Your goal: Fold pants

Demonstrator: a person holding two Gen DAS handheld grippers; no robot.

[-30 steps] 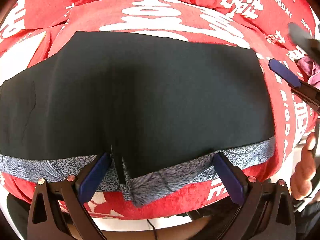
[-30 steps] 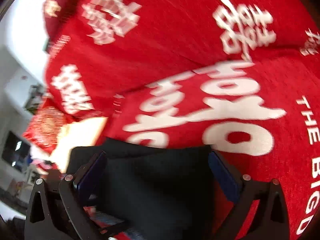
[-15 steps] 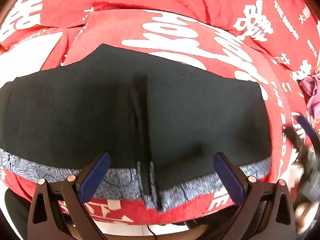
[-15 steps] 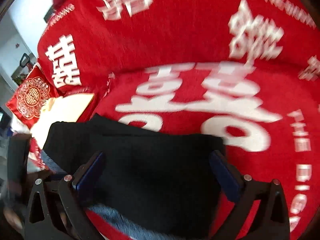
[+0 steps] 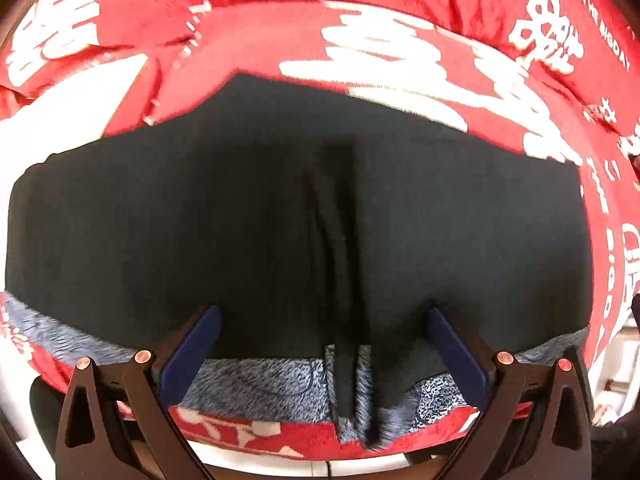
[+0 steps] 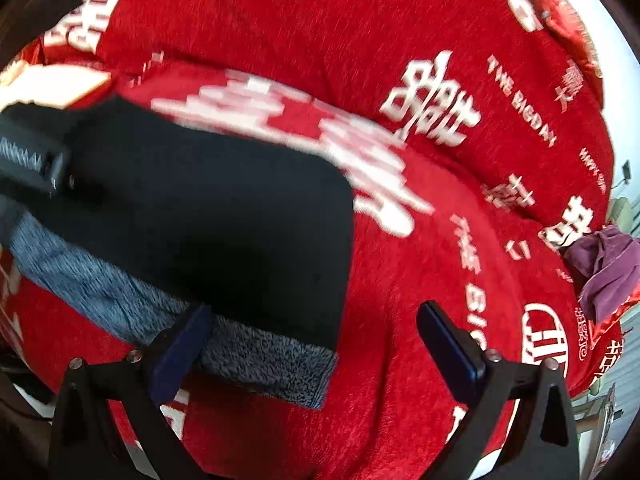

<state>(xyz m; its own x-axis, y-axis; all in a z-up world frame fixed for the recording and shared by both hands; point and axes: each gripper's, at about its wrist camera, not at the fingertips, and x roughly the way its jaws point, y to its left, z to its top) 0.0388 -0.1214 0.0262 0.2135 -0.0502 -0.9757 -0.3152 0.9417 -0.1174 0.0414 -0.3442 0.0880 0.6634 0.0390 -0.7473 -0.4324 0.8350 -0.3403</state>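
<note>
The black pants (image 5: 280,216) lie folded in a flat rectangle on the red sofa, with a grey-blue fleecy lining strip (image 5: 256,376) showing along the near edge and a dark crease down the middle. My left gripper (image 5: 324,348) is open and empty, its fingers hovering over the pants' near edge. In the right wrist view the pants (image 6: 208,208) fill the left half, lining (image 6: 256,352) at the front. My right gripper (image 6: 316,344) is open and empty above the pants' right front corner. The left gripper's body (image 6: 32,156) shows at the far left.
The red plush sofa cover (image 6: 400,40) with white lettering lies under and behind the pants. A purple cloth (image 6: 608,268) lies at the sofa's right end. A white patch of cushion (image 5: 60,96) shows at the back left. The sofa's front edge runs just below both grippers.
The right gripper swung right, from over the pants' middle to their right front corner. The left view drew closer, centring on the crease. The pants lie flatter.
</note>
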